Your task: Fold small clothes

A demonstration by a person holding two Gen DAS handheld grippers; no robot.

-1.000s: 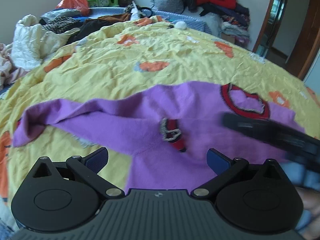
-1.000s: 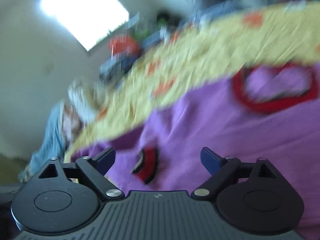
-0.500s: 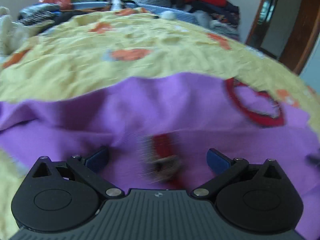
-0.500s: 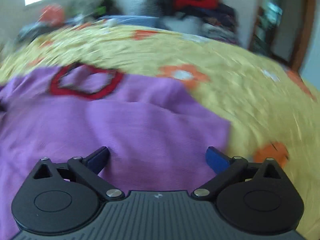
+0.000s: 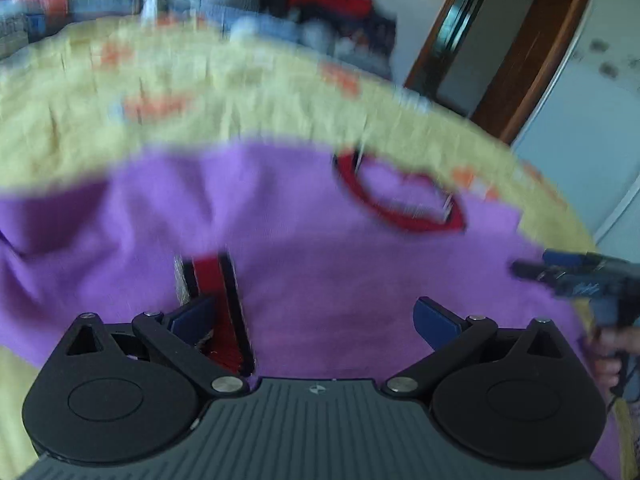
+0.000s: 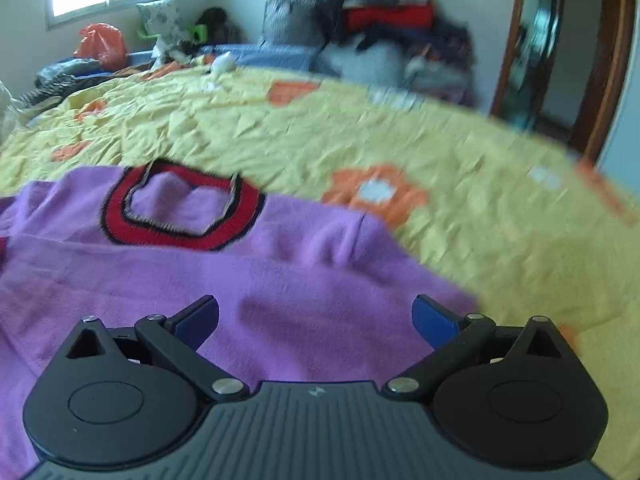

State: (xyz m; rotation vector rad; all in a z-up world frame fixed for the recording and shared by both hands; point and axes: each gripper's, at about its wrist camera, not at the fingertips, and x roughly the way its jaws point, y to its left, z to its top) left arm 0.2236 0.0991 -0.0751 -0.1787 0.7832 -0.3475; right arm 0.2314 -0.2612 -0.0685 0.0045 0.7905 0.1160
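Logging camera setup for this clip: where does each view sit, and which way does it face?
Left wrist: on the left claw, low over the purple sweater, facing across the yellow bedspread to the doorway; the right claw and a hand show at right.
Right wrist: on the right claw, over the sweater's right edge, facing the window and clothes pile; only its own open fingers show.
Shared: sweater, red collar, bedspread, clothes pile.
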